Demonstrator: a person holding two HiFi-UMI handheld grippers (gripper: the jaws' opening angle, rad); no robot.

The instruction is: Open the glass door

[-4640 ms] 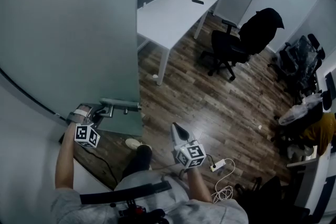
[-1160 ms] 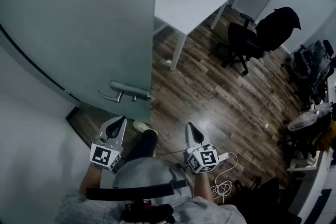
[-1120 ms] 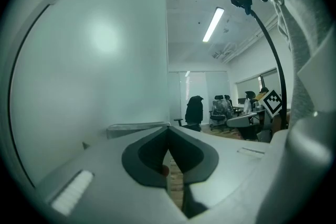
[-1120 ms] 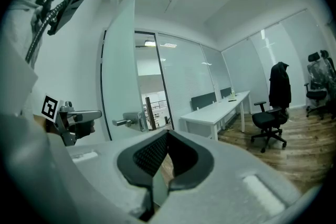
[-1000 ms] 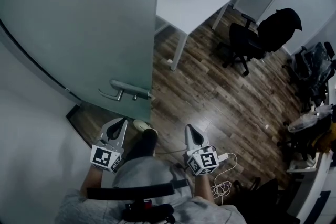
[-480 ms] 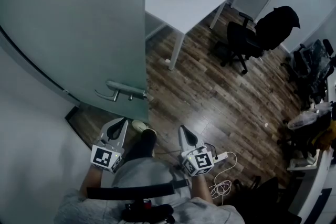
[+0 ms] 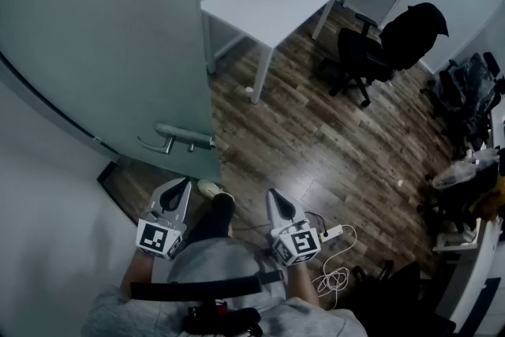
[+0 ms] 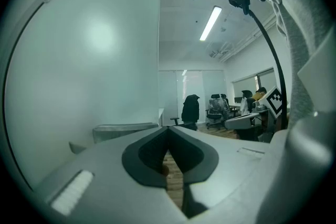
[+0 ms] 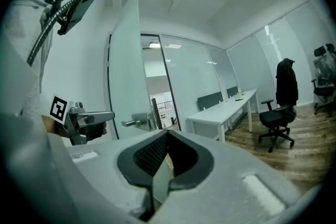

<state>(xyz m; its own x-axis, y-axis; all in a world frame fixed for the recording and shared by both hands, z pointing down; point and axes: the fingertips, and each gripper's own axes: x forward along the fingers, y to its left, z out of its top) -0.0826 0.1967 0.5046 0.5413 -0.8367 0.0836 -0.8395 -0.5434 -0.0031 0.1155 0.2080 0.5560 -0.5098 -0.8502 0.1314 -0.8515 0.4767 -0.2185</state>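
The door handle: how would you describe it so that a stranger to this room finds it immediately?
Start from the large frosted glass door filling the left of the head view. Follow its free edge down toward the wooden floor; the door handle sits beside that edge. It is the only silver metal lever on the plain pane.
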